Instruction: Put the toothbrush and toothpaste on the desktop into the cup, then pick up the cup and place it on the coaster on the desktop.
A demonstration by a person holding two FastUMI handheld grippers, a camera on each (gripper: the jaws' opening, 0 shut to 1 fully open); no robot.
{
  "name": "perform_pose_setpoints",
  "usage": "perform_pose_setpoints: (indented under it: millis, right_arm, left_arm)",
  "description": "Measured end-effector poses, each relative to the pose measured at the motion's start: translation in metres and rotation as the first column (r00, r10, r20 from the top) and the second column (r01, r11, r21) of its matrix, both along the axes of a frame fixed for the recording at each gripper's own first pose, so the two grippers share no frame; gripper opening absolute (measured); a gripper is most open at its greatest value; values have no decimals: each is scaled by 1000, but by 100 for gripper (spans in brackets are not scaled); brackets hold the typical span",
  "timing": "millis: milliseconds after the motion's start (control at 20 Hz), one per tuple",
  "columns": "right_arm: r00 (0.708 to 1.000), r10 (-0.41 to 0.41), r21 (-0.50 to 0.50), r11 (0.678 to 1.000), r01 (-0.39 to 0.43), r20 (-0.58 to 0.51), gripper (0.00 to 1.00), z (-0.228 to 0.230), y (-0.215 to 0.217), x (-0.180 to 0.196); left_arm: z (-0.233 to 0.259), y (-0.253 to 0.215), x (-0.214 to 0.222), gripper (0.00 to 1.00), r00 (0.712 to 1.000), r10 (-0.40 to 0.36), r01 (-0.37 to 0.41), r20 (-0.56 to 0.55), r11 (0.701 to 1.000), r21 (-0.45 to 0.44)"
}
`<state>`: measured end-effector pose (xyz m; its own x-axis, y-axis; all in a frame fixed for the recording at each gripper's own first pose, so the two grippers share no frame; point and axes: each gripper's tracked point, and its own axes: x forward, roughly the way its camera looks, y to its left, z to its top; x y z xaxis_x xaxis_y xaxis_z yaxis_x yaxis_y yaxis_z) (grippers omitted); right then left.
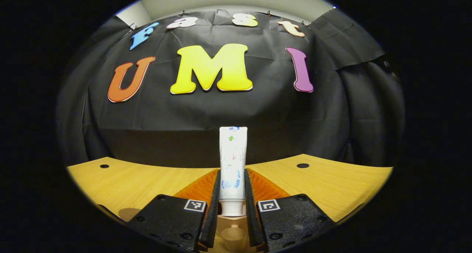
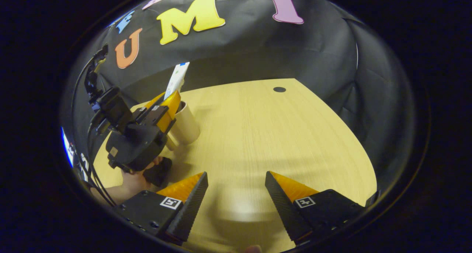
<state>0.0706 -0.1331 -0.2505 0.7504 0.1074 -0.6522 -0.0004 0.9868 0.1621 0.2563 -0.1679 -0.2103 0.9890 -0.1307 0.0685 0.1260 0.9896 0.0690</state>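
A white toothpaste tube [image 1: 232, 160] stands upright, cap down, with my left gripper [image 1: 232, 173] shut on its lower half. Right under the cap is a pale beige shape [image 1: 231, 235]; I cannot tell what it is. In the right gripper view the same left gripper [image 2: 166, 105] hovers just over the mouth of a beige cup [image 2: 186, 129] at the table's far left, and the toothpaste tube [image 2: 177, 78] sticks up out of its fingers. My right gripper [image 2: 236, 181] is open above the wooden table [image 2: 258, 135], nothing between its fingers.
A hand [image 2: 129, 186] holds the left gripper, with cables trailing off to the left. The table has small dark holes [image 2: 279, 89] near its back edge. A pale round patch [image 1: 128, 213] lies on the desktop at lower left. Black cloth walls stand close behind the table.
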Motion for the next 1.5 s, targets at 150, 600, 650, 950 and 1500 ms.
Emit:
perform_pose_setpoints:
  millis: [150,600,650,950,1500]
  right_arm:
    - [1000,-1,4,1000,1,-14,95,-5,1,-5]
    - [1000,-4,22,1000,4,15,96,5,10,2]
    - [1000,-4,24,1000,4,20,96,7,12,4]
    - [998,1,5,1000,-1,66,94,28,19,9]
    - [997,26,-2,1000,-26,78,96,90,102,36]
  left_arm:
    - [0,-3,1,38,1000,-2,2,24,1000,20]
    - [-14,-3,-20,46,998,-8,9,-70,1000,20]
    - [-14,-3,-25,48,997,-14,14,-79,1000,9]
    - [9,12,-62,78,992,-29,23,-124,999,-48]
    - [92,141,-148,88,971,121,-140,-204,987,-80]
